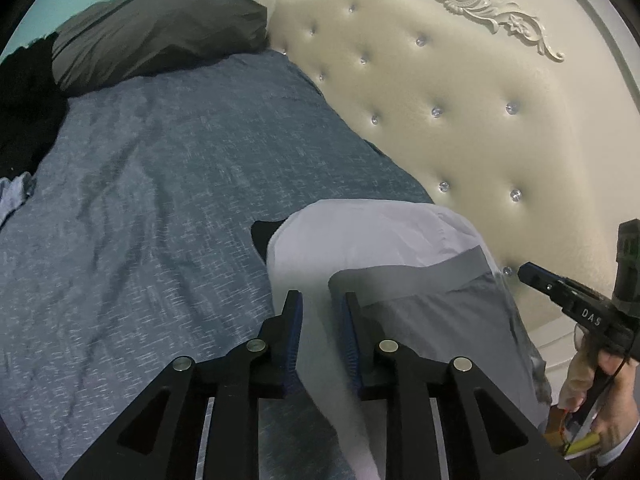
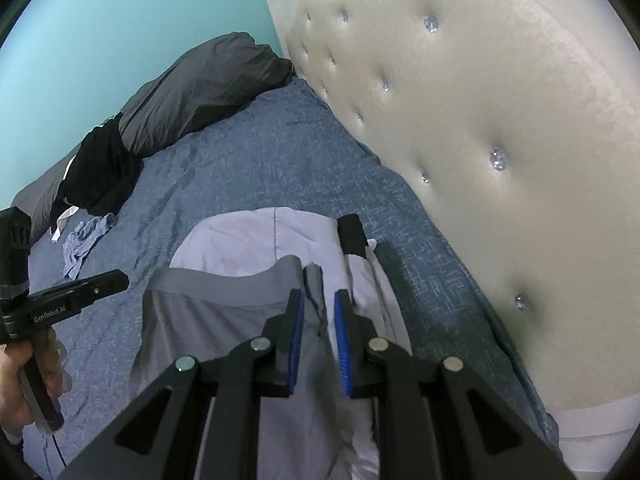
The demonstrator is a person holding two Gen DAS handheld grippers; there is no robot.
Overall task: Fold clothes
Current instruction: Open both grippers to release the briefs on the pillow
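Grey shorts [image 2: 224, 320] with a lighter waistband: on the blue bedspread [image 1: 160, 184], just beside the tufted headboard [image 1: 460, 128], lying over a pale lilac garment [image 1: 360, 232]. Left gripper [image 1: 320, 320]: fingers parted, lilac cloth between them, grip not clear. Right gripper [image 2: 319, 320]: fingers parted around a grey fold, contact uncertain. Dark pillow [image 2: 200, 88]: against the headboard, well apart from the shorts. Black clothing [image 2: 100, 168] and a crumpled blue item [image 2: 86, 240]: beside that pillow.

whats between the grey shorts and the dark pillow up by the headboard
Only bare blue bedspread lies between the grey shorts and the dark pillow; the right wrist view shows it best.
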